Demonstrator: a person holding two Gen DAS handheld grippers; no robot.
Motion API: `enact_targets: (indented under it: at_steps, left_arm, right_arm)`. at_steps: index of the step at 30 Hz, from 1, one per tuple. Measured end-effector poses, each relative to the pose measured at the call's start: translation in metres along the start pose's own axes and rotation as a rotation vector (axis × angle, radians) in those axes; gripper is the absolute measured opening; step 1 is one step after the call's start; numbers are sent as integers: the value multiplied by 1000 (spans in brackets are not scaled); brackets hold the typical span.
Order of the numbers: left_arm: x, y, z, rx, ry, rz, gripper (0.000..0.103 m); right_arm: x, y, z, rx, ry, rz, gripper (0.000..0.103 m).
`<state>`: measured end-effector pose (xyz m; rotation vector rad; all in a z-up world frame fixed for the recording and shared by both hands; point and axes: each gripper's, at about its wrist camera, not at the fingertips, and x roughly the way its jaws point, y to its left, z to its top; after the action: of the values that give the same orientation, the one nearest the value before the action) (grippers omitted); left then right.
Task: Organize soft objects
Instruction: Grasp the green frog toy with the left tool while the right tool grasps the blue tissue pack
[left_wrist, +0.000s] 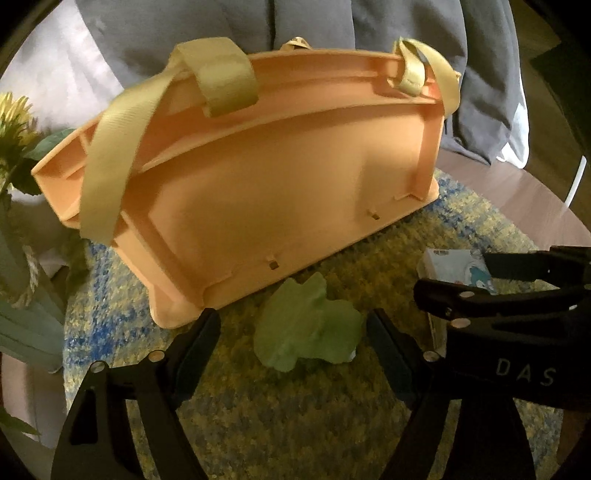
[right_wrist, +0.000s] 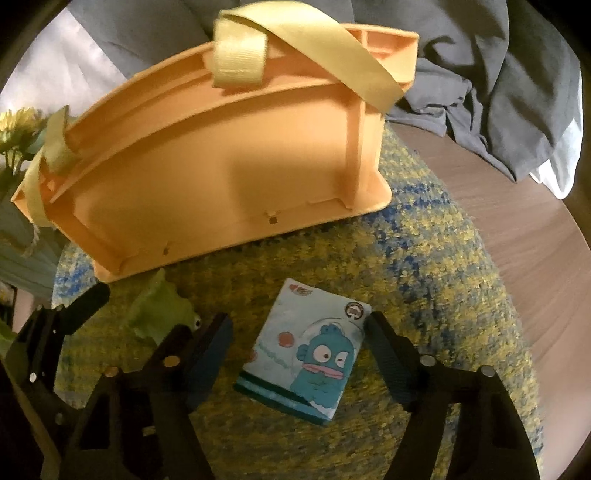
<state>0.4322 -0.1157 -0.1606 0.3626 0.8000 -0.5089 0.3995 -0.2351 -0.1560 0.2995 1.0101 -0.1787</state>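
Note:
A green soft toy (left_wrist: 308, 332) lies on a yellow-blue mat (left_wrist: 258, 406), just in front of an orange basket (left_wrist: 258, 192) with pale yellow straps (left_wrist: 110, 166). My left gripper (left_wrist: 291, 343) is open, its fingers on either side of the toy without touching it. A blue-and-white tissue pack with a cartoon fish (right_wrist: 306, 354) lies on the mat (right_wrist: 424, 258). My right gripper (right_wrist: 295, 343) is open and straddles the pack. The toy (right_wrist: 159, 310) and basket (right_wrist: 221, 166) also show in the right wrist view.
Yellow flowers (left_wrist: 14, 125) in a pale vase (left_wrist: 22, 295) stand at the left. Grey cloth (right_wrist: 498, 92) lies behind the basket. The mat lies on a round wooden table (right_wrist: 535, 240). The right gripper's body (left_wrist: 517, 302) is close to the right of the toy.

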Motion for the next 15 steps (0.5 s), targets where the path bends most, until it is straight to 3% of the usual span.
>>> enact_targets:
  at_steps: [4,7,15]
  left_arm:
    - [7,-1,-2,-1,19,-5,75]
    - [10,1,-2,-22,33,-43,63]
    - [7,8,-6,-62,23,-50,63]
  right_arm:
    - [8,-8,-2,26,42,30,65]
    - [7,-7,-3,9,29,32,64]
    - [12,-4,-3,1,36,57,64]
